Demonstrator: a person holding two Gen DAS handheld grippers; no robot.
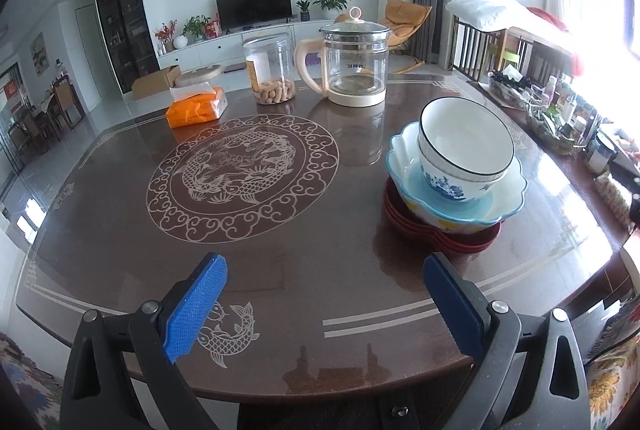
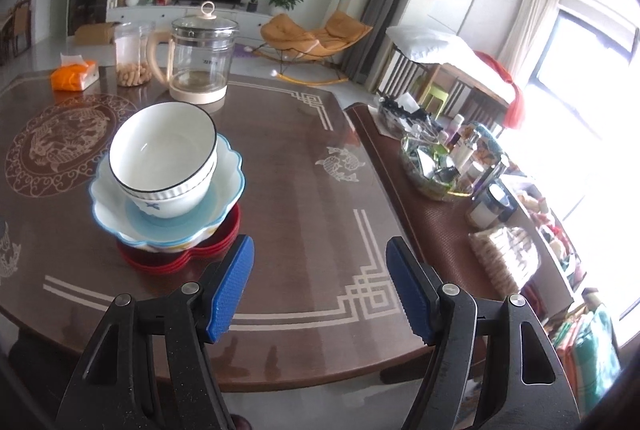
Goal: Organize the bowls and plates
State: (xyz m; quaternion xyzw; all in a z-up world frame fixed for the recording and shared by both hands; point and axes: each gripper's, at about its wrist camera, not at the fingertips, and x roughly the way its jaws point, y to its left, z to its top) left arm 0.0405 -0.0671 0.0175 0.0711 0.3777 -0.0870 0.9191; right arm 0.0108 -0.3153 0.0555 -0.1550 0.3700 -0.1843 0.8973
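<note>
Bowls and plates stand in one stack on the brown tabletop: a white bowl with a dark rim sits in a second white bowl with blue flowers, both nested in a wide blue scalloped bowl, which rests on a pile of red plates.

Seen from the left gripper, the stack lies ahead and to the right, near its right finger but not touching it. That gripper's blue pads stand wide apart with nothing between them, only the tabletop below.

Seen from the right gripper, the same stack lies ahead and to the left, the red plates just beyond the tip of its left finger. Its pads are also apart and hold nothing.

Farther ahead of both grippers, well beyond the stack, stand a glass kettle, a clear jar of peanuts and an orange tissue pack.
</note>
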